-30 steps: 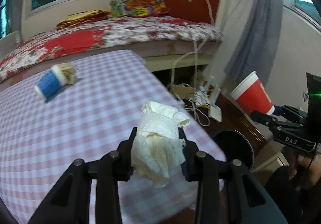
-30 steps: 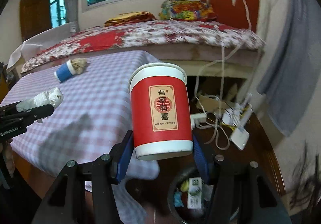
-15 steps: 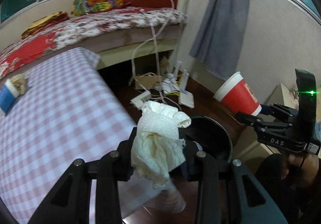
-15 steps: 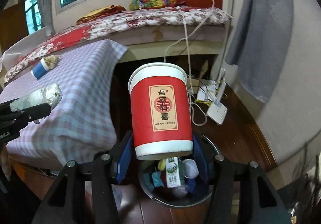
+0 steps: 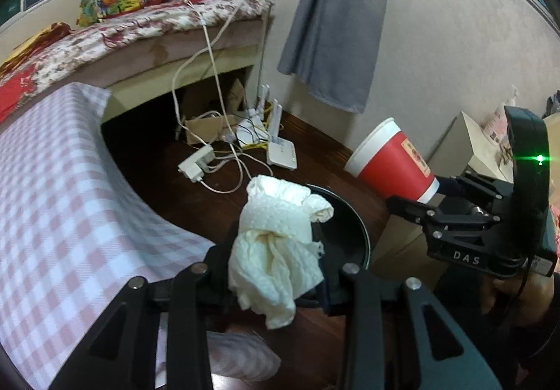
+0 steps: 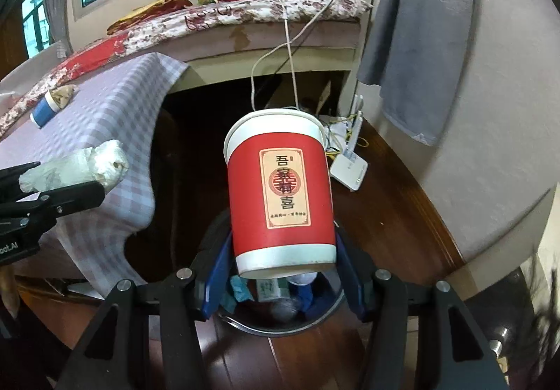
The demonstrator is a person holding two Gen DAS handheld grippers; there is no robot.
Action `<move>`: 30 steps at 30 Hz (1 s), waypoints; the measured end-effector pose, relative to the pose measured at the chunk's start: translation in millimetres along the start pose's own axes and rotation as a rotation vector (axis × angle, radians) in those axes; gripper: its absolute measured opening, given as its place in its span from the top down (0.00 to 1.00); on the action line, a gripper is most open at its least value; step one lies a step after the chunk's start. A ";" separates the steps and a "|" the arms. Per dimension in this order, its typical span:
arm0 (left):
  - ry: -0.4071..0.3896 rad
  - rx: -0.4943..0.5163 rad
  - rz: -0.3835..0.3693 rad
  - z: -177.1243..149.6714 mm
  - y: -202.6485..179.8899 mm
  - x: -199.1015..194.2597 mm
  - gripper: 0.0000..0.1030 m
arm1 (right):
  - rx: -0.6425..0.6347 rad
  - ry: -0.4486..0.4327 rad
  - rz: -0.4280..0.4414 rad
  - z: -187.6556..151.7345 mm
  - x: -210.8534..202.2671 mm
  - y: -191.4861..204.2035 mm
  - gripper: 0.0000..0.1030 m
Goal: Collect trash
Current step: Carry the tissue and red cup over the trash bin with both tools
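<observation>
Checked tablecloth (image 6: pixel 105 103) lies to your left, with the black trash bin (image 6: pixel 280 327) below your right gripper (image 6: pixel 283 271), which grips a red paper cup (image 6: pixel 280 187); your left gripper (image 5: pixel 276 274) clamps a crumpled white tissue (image 5: pixel 276 246) at the bin's rim

paper cup (image 6: pixel 281 194): red, white bands, beige label | tissue (image 5: pixel 276 250): cream-white | counter (image 5: pixel 63 194) cloth: pink-white check | bin (image 6: pixel 280 320): black | curtain (image 5: pixel 336 22): grey | bed (image 6: pixel 217 22) cover: red-white floral | floor (image 6: pixel 395 215): dark brown

Both wrist views look steeply down, sharing the bin (image 6: pixel 280 320).
</observation>
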State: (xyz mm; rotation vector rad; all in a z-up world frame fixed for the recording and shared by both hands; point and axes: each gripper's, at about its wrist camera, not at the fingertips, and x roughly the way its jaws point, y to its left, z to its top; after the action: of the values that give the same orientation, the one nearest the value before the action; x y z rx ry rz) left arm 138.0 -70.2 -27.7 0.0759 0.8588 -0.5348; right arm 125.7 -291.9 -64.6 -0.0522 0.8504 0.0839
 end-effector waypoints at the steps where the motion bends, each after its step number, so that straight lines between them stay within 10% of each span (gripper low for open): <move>1: 0.010 0.000 -0.006 -1.0 -2.0 4.2 0.63 | 0.001 0.007 -0.005 -2.9 1.4 -2.4 0.43; 30: 0.296 -0.008 -0.059 -27.8 -11.7 126.1 0.63 | -0.153 0.291 0.041 -51.9 96.6 -8.8 0.43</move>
State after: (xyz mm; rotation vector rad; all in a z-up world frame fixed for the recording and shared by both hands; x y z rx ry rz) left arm 179.8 -125.3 -137.3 0.1248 1.1546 -0.5844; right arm 151.2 -299.7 -171.4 -0.1943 1.1350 0.1825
